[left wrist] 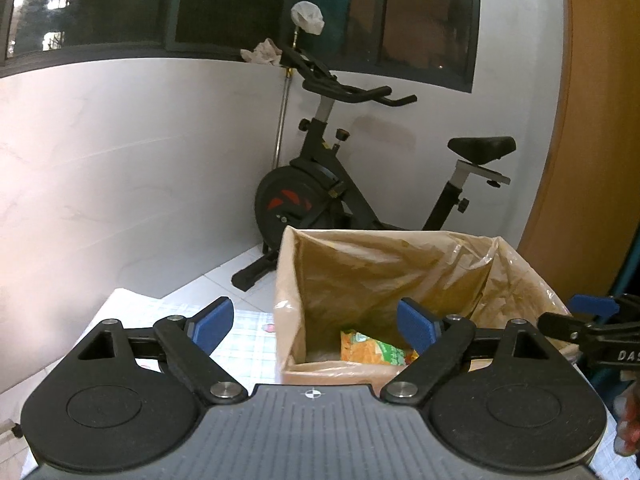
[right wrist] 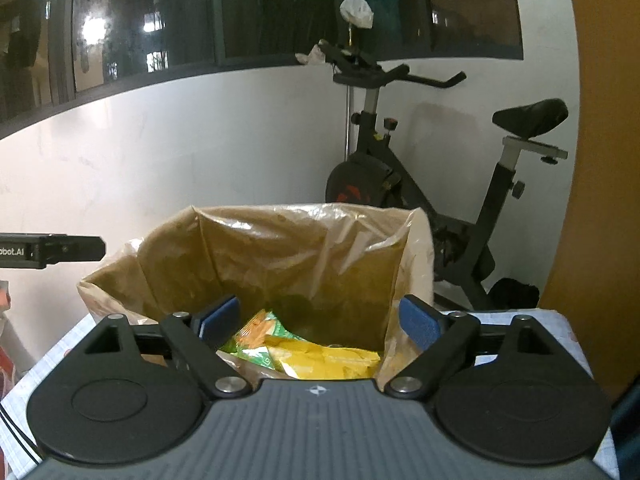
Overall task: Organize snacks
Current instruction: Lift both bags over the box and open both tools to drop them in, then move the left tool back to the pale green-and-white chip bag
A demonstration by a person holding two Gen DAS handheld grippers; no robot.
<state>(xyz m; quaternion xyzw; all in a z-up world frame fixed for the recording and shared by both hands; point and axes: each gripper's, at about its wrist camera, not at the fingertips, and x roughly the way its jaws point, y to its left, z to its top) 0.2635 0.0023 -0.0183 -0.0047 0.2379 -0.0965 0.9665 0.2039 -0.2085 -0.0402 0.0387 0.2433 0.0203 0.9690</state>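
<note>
A cardboard box lined with a clear plastic bag (left wrist: 384,276) (right wrist: 280,256) stands on the table. Inside it lie an orange and green snack packet (left wrist: 372,348) (right wrist: 256,336) and a yellow snack packet (right wrist: 332,360). My left gripper (left wrist: 316,326) hovers at the box's near left corner, jaws wide open and empty. My right gripper (right wrist: 320,320) hangs over the box's near rim above the packets, open and empty too. The right gripper's blue pad (left wrist: 592,304) shows at the right edge of the left wrist view.
The table carries a checked cloth (left wrist: 244,332) (right wrist: 552,328). A black exercise bike (left wrist: 360,184) (right wrist: 440,200) stands by the white wall under dark windows. An orange door (left wrist: 592,120) is at the right. Red packaging (left wrist: 630,428) (right wrist: 6,364) lies beside the box.
</note>
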